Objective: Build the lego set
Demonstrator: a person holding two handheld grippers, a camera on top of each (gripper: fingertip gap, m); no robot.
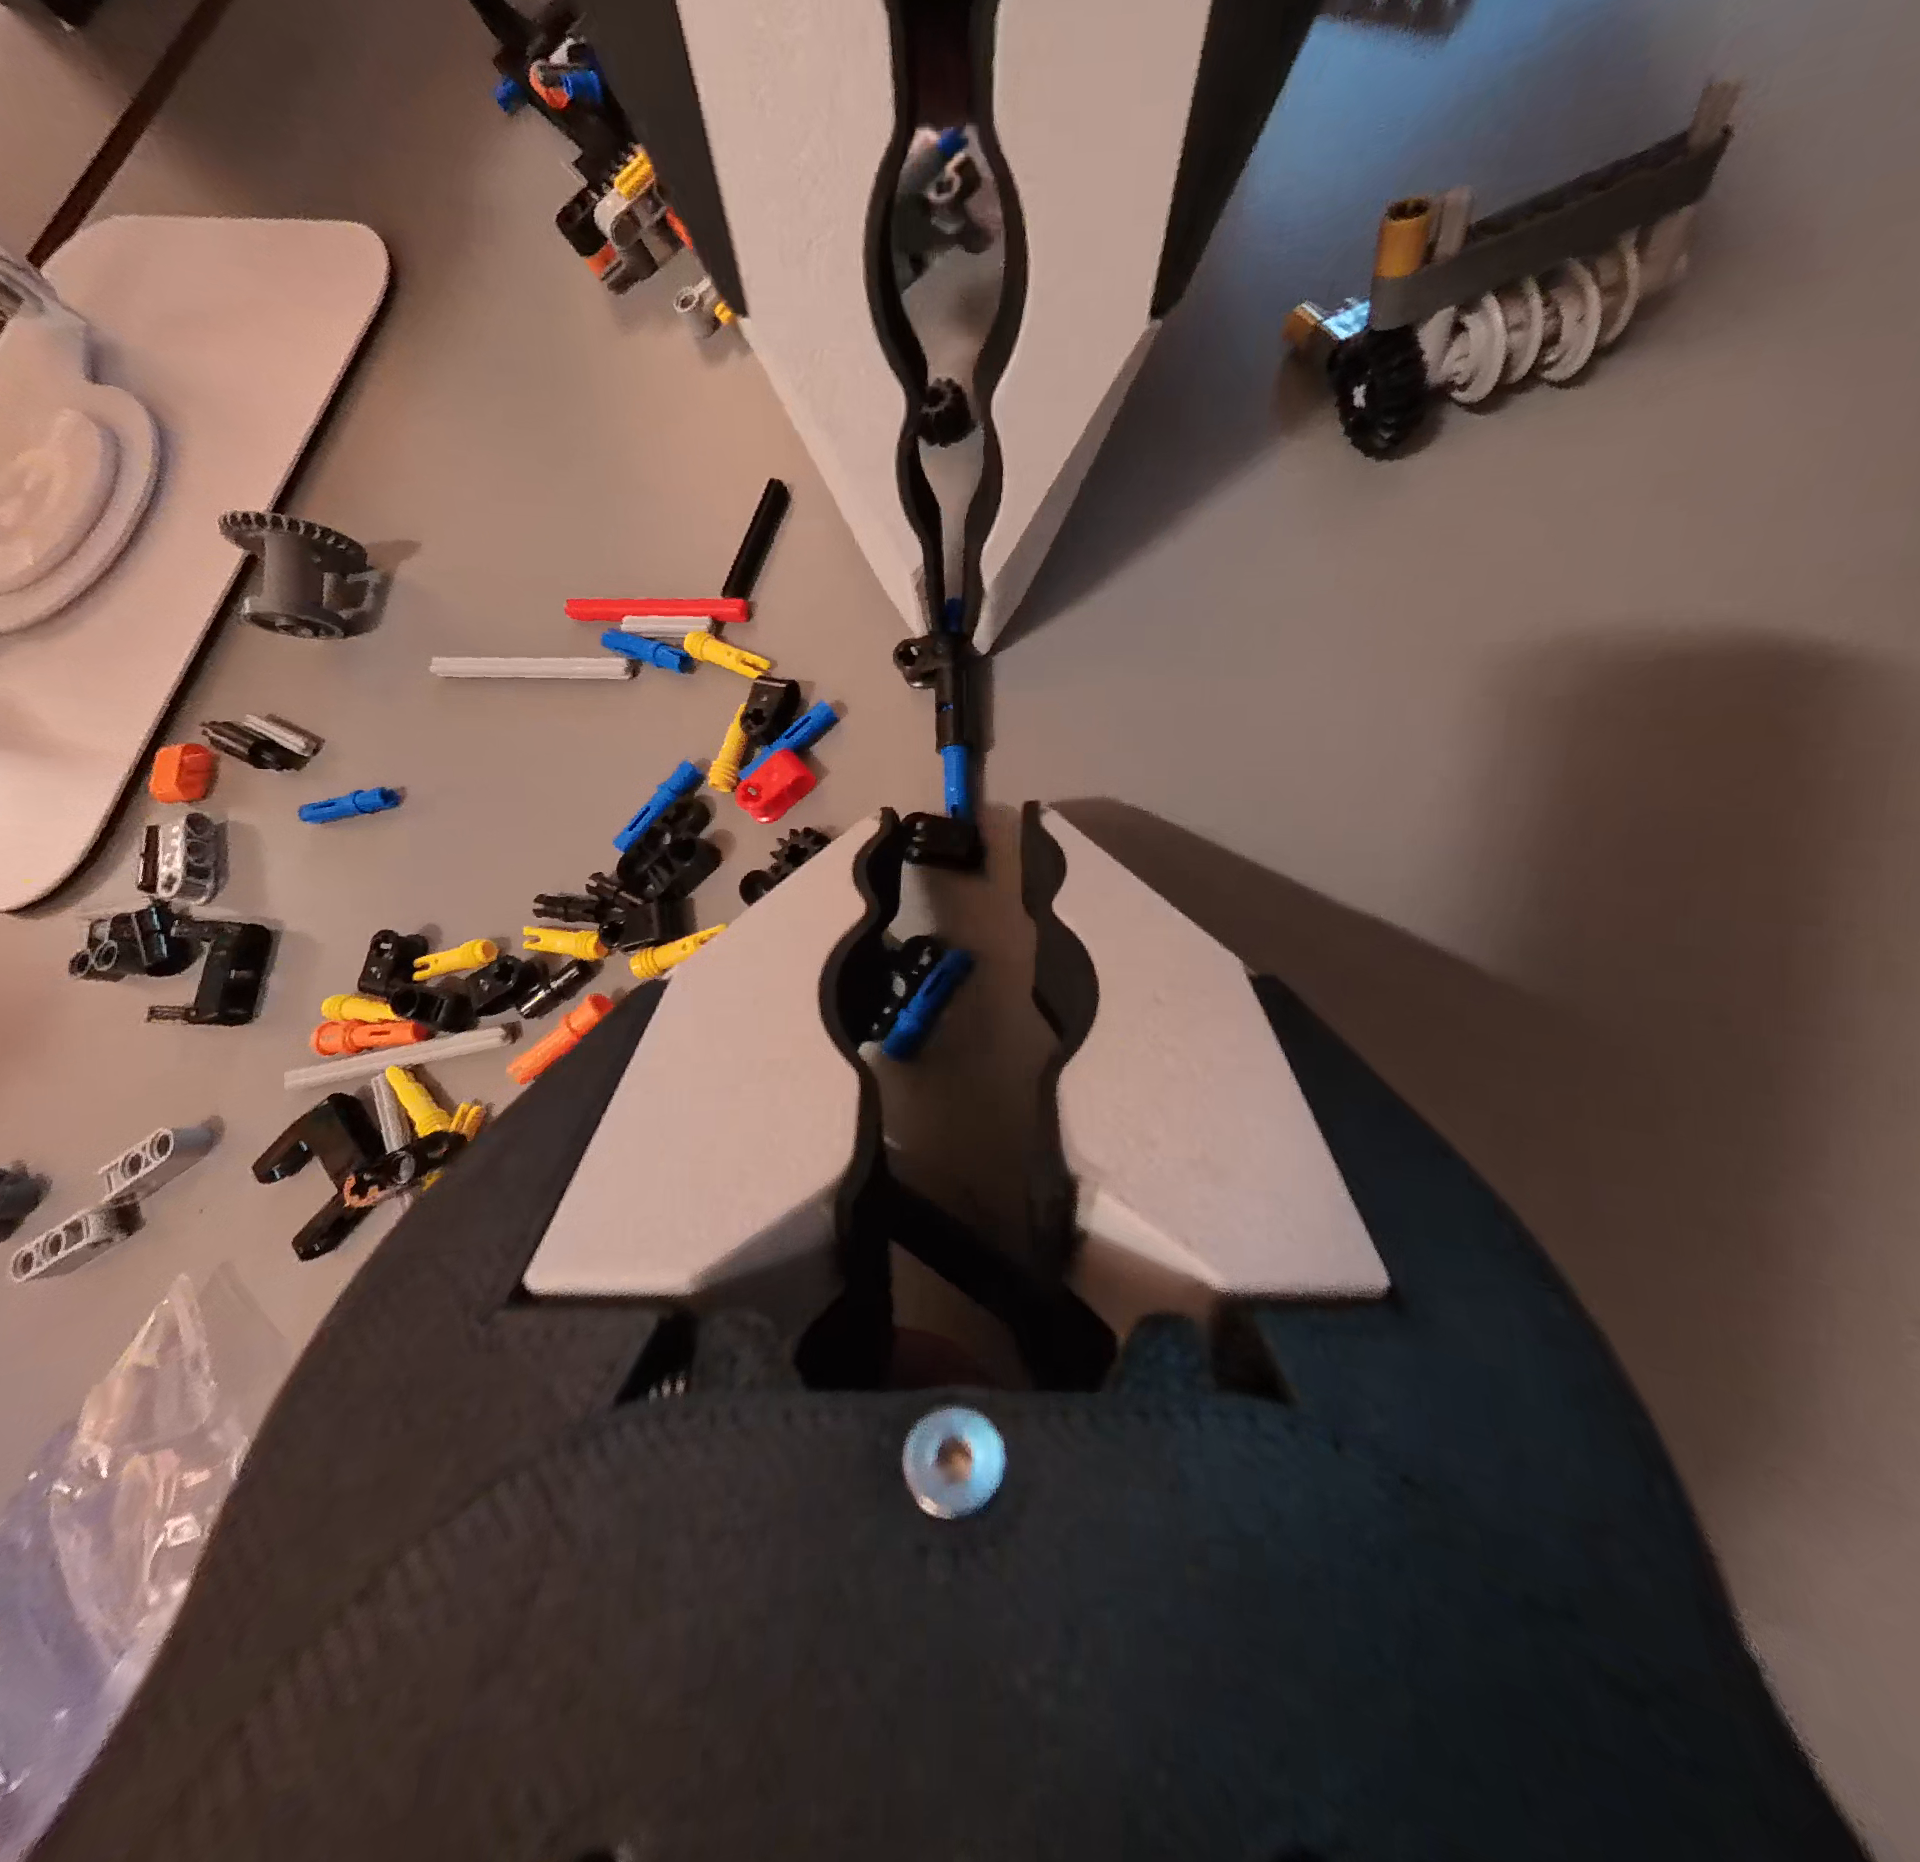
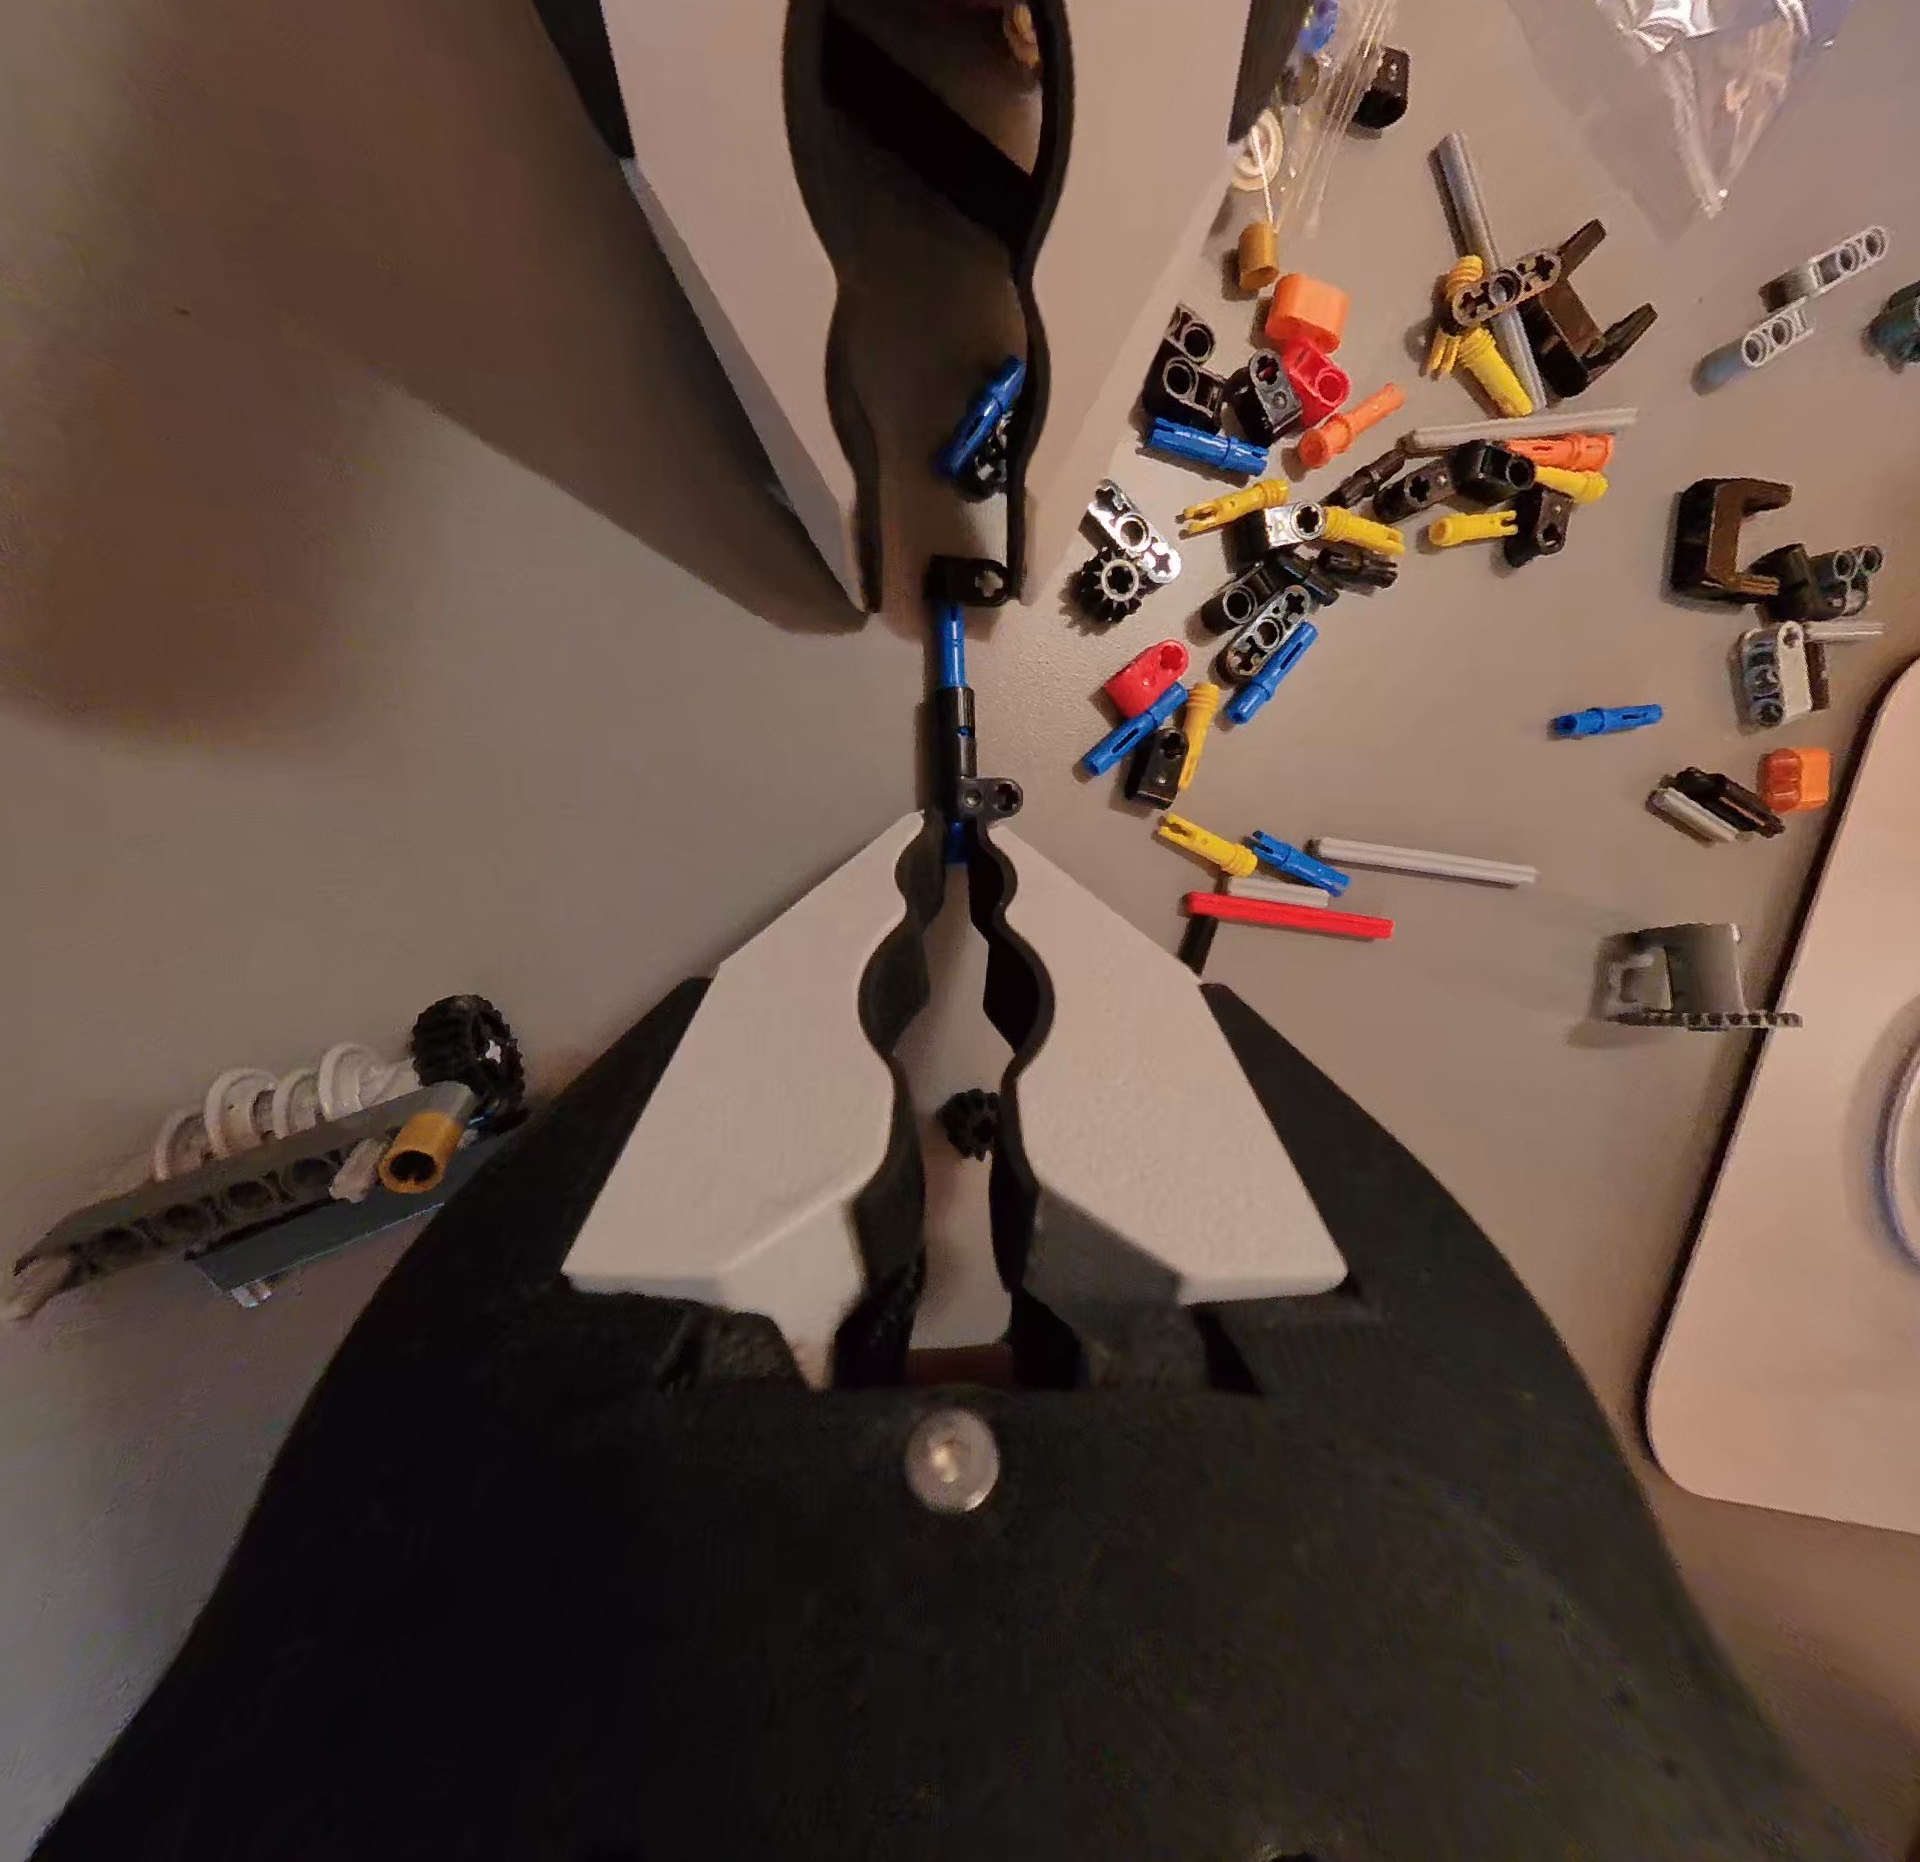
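Observation:
A thin assembly (image 2: 954, 732) of blue pins, a black sleeve and a black cross connector hangs between the two grippers; it also shows in the left wrist view (image 1: 951, 711). My right gripper (image 2: 961, 846) is shut on its near blue end, and appears at the top of the left wrist view (image 1: 951, 617). A small black connector (image 1: 940, 841) sits on the assembly's far end, also visible in the right wrist view (image 2: 971, 578). My left gripper (image 1: 956, 815) is open with its jaws around that connector, touching on one side only.
A pile of loose pins, axles and connectors (image 1: 582, 929) lies left of the grippers, also in the right wrist view (image 2: 1351, 524). A grey gear housing (image 1: 301, 576), a beam with white gears (image 1: 1517, 295), a plastic bag (image 1: 104, 1500) and a light board (image 1: 208, 441) lie around. The grippers are tip to tip, or close to it.

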